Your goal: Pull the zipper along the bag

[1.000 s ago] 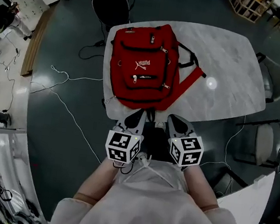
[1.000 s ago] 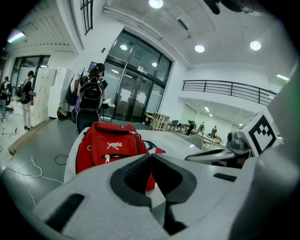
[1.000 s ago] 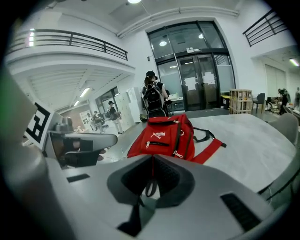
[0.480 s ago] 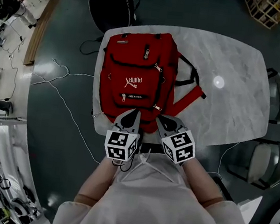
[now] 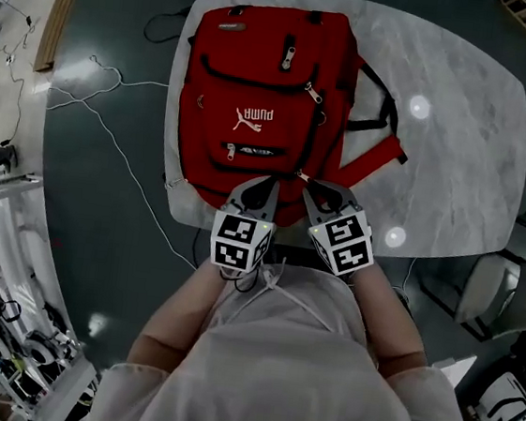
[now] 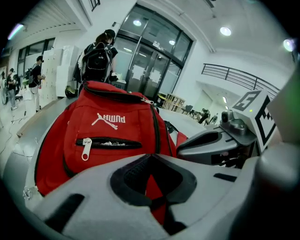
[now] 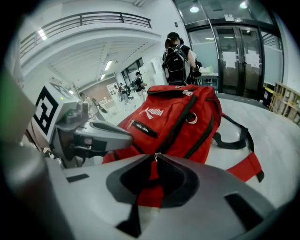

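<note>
A red bag (image 5: 257, 100) lies flat on the 9 o'clock half of a pale marble table (image 5: 457, 161), which stands on a dark floor (image 5: 91, 232). At the bag's 6 o'clock edge, the left tongs (image 5: 263, 182) pinch its red fabric, and the right tongs (image 5: 309, 187) are pressed onto the zipper pull (image 7: 155, 157). Tall glass doors (image 6: 150, 61) close the room beyond.

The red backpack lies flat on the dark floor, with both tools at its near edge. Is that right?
Not quite. The red backpack lies flat on the pale marble table, not the floor, as the head view shows. The left tool and the right tool are at its near edge.
</note>
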Demonstrator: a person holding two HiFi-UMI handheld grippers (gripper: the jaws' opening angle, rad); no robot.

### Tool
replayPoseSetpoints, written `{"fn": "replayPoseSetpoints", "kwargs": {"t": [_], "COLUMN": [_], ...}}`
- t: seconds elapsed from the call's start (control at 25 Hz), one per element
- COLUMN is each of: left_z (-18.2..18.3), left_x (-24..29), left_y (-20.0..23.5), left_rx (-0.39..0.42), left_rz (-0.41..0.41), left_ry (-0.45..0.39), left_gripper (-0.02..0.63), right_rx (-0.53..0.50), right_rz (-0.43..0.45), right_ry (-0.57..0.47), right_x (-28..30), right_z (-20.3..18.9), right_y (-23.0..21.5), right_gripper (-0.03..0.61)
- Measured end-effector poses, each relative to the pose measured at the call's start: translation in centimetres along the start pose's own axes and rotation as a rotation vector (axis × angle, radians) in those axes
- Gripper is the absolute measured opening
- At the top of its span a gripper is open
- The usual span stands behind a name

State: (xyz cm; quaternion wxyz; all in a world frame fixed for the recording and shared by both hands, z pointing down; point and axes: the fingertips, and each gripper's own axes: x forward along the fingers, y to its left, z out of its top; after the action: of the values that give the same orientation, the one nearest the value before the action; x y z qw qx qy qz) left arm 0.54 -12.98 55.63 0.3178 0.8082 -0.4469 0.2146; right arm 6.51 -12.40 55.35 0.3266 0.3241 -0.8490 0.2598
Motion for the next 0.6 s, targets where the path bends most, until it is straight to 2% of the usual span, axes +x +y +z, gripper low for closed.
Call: {"fn": "replayPoseSetpoints", "kwargs": {"t": [0.12,0.32,0.6], "left_z": [-0.9,-2.1,-3.4], "left_x": [1.5,3.5,5.1], "left_y": [0.4,0.6,0.8], "left_rx": [0.014,-0.021,-0.093], "left_rz": [-0.015,-0.028,-0.035], "left_ry": [0.038,0.098,0.164], "left_gripper": [0.020,0.020,0.020], "right_rx": [-0.047,-0.202,-0.261], "right_rz": [0.001,0.017,0.037], "right_ry": [0.064,0.142,0.213], "right_x": [1.2,3.0,4.2], "right_z": [-0.9,-0.9,-1.7], "right_y": [-0.4,-0.2,-0.5], "right_gripper": [0.029,0.031,0.042]}}
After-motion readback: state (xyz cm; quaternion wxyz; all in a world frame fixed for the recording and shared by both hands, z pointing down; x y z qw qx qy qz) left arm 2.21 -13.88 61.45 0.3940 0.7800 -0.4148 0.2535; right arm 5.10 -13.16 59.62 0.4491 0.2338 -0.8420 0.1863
